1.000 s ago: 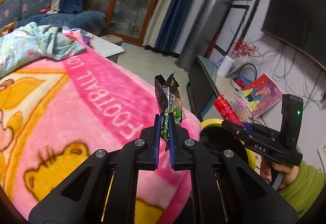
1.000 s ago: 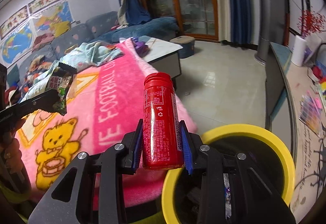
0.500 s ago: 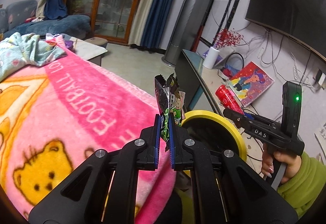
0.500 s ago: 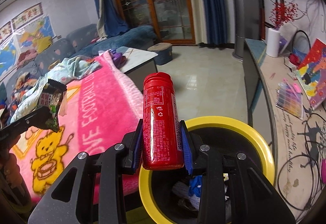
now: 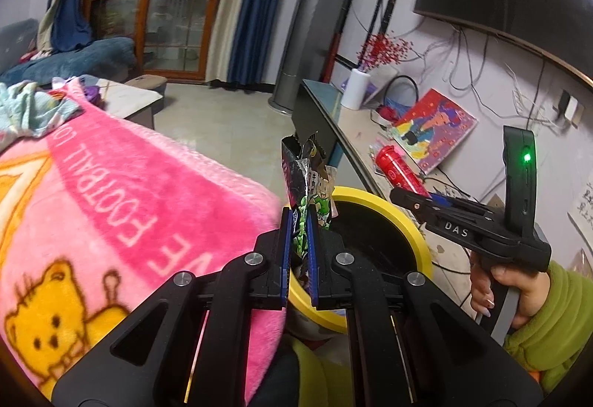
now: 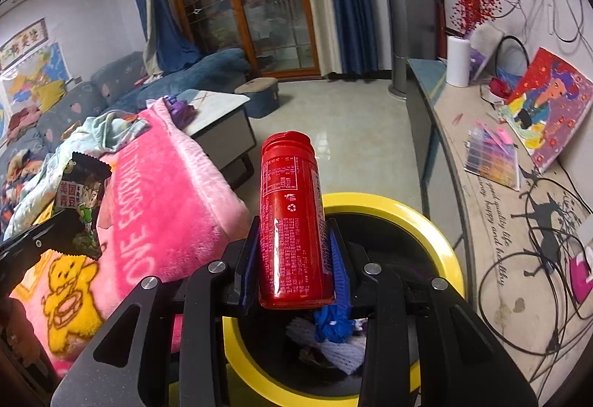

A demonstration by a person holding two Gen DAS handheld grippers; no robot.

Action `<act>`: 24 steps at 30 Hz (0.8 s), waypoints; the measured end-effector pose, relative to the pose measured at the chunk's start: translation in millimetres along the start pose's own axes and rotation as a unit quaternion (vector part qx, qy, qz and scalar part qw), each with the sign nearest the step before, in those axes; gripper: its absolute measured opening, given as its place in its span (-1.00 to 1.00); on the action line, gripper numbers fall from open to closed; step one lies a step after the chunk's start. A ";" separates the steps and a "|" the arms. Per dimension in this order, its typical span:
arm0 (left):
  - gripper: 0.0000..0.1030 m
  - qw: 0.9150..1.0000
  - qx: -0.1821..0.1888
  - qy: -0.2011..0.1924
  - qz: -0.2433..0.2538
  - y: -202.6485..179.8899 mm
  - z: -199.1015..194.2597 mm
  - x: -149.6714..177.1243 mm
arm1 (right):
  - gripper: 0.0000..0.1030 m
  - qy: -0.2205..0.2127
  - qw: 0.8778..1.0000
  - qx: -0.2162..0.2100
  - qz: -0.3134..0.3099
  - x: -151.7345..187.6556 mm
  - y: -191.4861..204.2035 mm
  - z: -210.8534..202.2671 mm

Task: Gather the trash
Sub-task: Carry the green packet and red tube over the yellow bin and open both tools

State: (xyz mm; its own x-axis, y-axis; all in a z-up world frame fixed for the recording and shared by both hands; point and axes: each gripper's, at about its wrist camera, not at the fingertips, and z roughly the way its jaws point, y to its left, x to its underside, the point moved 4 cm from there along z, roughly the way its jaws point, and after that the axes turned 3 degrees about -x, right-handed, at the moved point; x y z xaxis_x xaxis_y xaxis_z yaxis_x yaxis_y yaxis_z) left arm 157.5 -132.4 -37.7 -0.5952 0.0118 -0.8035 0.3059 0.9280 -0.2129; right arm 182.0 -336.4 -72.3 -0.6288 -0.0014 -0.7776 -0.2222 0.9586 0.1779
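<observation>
We hold the snack wrapper point(image 5: 308, 184) clenched in our left gripper point(image 5: 299, 251) and the red bottle point(image 6: 291, 221) in our right gripper point(image 6: 294, 266), both above the yellow-rimmed bin point(image 6: 418, 221) beside the pink blanket point(image 5: 129, 192).

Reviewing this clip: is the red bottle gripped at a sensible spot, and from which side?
Yes. The right gripper clamps the red bottle across its lower cylindrical body, jaws on opposite sides, coming from its base end. The straight, even wall suits flat pads; the stepped cap does not. It is held over the yellow-rimmed bin.
</observation>
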 end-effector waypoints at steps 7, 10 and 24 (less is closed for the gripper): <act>-0.93 0.999 0.021 0.013 0.028 -27.4 17.3 4.1 | -0.38 -0.001 1.000 0.019 0.014 9.7 -21.0 -7.2; -0.93 0.999 0.026 0.019 0.036 -35.6 24.7 6.0 | -0.38 -0.001 0.999 0.026 0.025 14.7 -32.3 -9.6; -0.93 0.995 0.045 0.043 0.073 -71.7 59.8 13.1 | -0.38 0.015 0.996 0.046 0.078 35.2 -75.8 -8.3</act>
State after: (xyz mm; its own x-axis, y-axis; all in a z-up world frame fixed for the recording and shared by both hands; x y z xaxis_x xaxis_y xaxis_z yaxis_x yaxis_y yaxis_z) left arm 172.3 -221.0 -66.2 -0.5991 0.1793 -0.7803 0.4566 0.8771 -0.1490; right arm 170.5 -411.4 -108.2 -0.6723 0.1426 -0.7264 -0.0516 0.9698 0.2382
